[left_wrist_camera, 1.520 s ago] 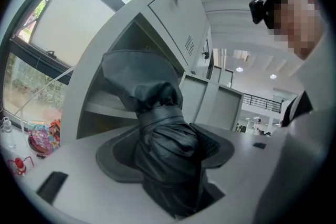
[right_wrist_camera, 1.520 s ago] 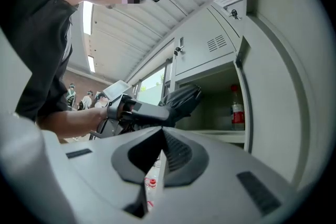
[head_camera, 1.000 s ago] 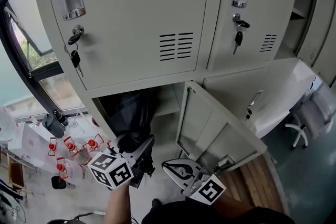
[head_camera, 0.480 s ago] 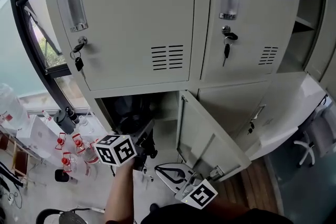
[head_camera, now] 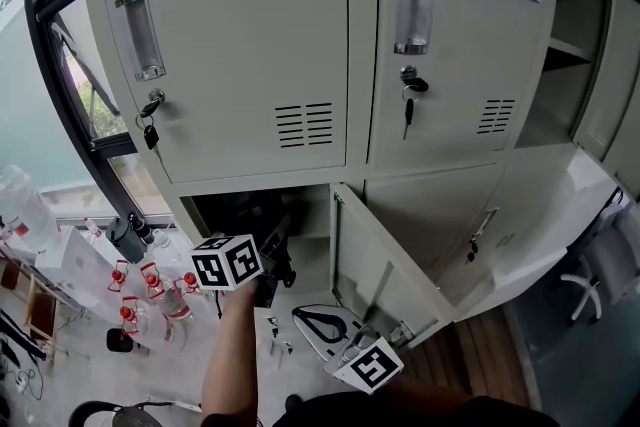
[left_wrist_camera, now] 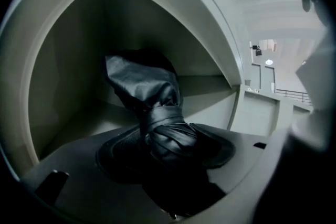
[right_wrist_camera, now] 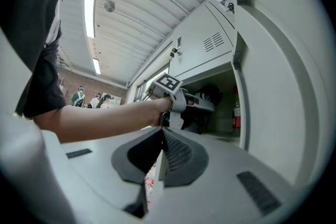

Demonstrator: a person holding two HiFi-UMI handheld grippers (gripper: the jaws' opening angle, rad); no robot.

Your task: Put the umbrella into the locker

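Umbrella (left_wrist_camera: 163,134), crinkled glossy black fabric, strap-bound, far end inside grey locker (left_wrist_camera: 68,76)

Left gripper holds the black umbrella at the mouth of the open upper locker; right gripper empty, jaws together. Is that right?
No: the open locker is the lower one. The head view shows both upper doors shut, and the left gripper holds the umbrella at the mouth of the lower locker. The right gripper is empty, jaws together.
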